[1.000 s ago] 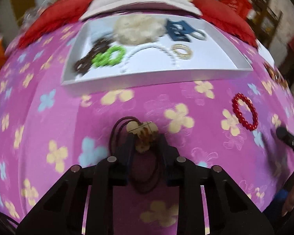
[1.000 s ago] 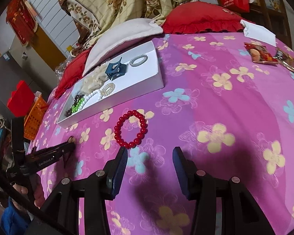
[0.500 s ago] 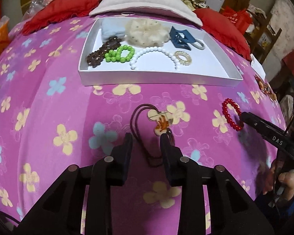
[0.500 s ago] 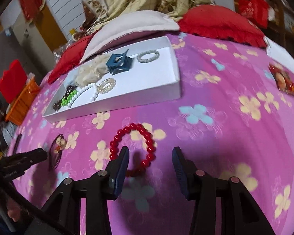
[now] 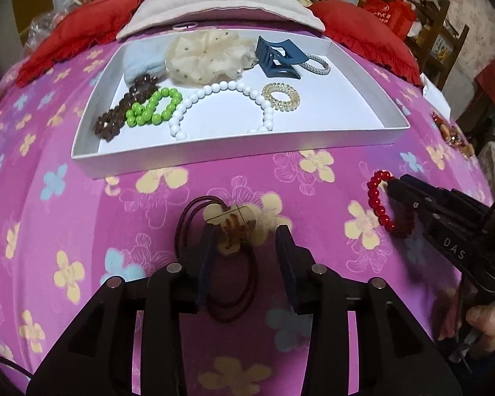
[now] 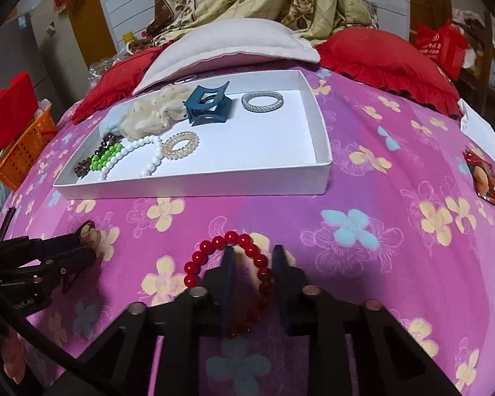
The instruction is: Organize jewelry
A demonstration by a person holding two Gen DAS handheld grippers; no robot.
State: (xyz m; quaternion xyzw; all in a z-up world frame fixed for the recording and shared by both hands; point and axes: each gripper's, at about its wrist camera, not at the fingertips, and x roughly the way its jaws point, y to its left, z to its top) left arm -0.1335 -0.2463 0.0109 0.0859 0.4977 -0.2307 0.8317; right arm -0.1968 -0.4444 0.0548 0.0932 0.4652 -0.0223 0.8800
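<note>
The left gripper (image 5: 246, 237) is hovering over a dark cord necklace with a pale wooden pendant (image 5: 229, 227) lying on the pink flowered bedspread (image 5: 148, 217); its jaws are opening, and the pendant is sitting between them, with the left finger covering part of the cord. The right gripper (image 6: 252, 257) is closing on a red bead bracelet (image 6: 214, 246), one side of the loop caught between the jaws, its near part blurred and shadowed. The shallow white cardboard tray (image 6: 198, 188) is sitting farther up the bed, holding other beads and hair ties.
</note>
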